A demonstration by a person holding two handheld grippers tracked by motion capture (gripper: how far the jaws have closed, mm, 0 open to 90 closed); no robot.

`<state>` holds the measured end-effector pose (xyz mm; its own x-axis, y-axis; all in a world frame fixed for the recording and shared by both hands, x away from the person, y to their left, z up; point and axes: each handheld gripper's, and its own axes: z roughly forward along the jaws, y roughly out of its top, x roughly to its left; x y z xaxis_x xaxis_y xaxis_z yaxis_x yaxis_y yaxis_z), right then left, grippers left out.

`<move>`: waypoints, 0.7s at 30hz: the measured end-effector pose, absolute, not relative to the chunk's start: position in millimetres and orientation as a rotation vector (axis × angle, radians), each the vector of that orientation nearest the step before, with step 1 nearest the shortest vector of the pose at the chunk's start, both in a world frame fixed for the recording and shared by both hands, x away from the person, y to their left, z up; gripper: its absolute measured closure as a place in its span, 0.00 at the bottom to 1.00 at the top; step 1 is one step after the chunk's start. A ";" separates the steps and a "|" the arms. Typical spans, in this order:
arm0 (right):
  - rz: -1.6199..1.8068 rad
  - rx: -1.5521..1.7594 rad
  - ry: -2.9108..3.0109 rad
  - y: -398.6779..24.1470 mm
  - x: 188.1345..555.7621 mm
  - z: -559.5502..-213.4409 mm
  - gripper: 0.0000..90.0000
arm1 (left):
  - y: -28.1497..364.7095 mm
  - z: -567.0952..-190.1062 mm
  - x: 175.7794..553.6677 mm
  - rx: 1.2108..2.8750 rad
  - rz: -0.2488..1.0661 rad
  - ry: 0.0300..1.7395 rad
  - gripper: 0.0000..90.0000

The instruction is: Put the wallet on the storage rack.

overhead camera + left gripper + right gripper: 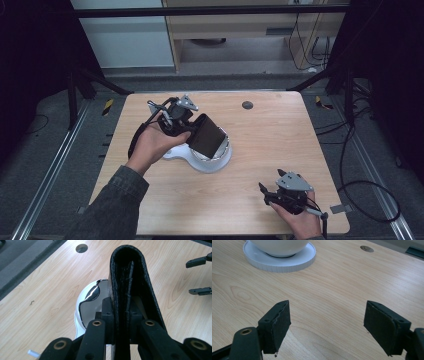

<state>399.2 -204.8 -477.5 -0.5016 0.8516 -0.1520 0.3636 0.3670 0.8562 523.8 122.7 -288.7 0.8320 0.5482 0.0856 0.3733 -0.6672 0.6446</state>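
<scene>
Black grained-leather wallet [130,277], folded and rounded at its spine, pinched in left gripper [192,131] above glossy white round scale [212,159], mid-table. Right gripper [270,194] spread, empty, by near edge of bare pale-wood table [280,140].

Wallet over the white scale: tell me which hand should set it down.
Left. The left gripper is already shut on the wallet, holding it right above the scale. The right gripper rests open and empty near the table's front edge, well away from both.
</scene>
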 end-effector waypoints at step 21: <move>1.069 1.054 2.041 -205.2 399.7 -477.6 0.23 | 106.9 -310.1 540.2 2.418 0.301 0.686 0.89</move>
<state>399.7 -205.2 -477.6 -0.5057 0.8512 -0.1407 0.3688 0.3607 0.8567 540.2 106.9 -310.1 0.8406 0.5393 0.0512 0.4032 -0.6860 0.6056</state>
